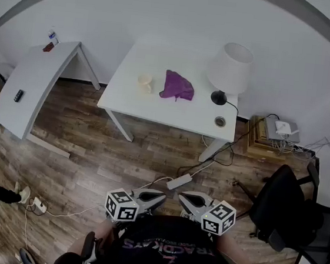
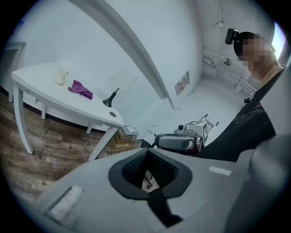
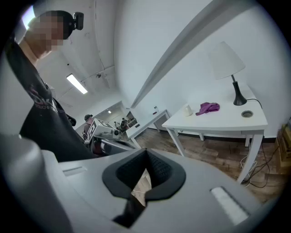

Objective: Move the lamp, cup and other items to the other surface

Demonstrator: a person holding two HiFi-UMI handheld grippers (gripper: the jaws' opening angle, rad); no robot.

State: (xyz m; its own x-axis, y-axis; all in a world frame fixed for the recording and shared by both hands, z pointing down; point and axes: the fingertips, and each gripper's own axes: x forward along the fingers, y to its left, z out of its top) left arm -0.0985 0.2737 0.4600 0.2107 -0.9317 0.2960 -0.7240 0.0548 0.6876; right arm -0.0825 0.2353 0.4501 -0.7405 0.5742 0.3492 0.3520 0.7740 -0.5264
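Note:
A white table [image 1: 156, 107] stands ahead across the wooden floor. On it are a cream cup [image 1: 144, 82], a crumpled purple cloth [image 1: 178, 86] and a lamp [image 1: 228, 67] with a white shade and a black base. The left gripper view also catches the cup [image 2: 60, 75], cloth [image 2: 80, 89] and lamp [image 2: 119, 86]; the right gripper view has the lamp [image 3: 227, 61], cloth [image 3: 208, 108] and cup [image 3: 188, 109]. My left gripper [image 1: 158, 197] and right gripper [image 1: 184, 199] hang side by side close to my body, far from the table. Both are shut and hold nothing.
A second white table [image 1: 34, 81] stands at the left with a small red thing [image 1: 48, 46] and a black thing [image 1: 19, 95] on it. A power strip [image 1: 179, 181] and cables lie on the floor. A black office chair [image 1: 289, 208] is at the right, beyond a wooden box [image 1: 267, 140].

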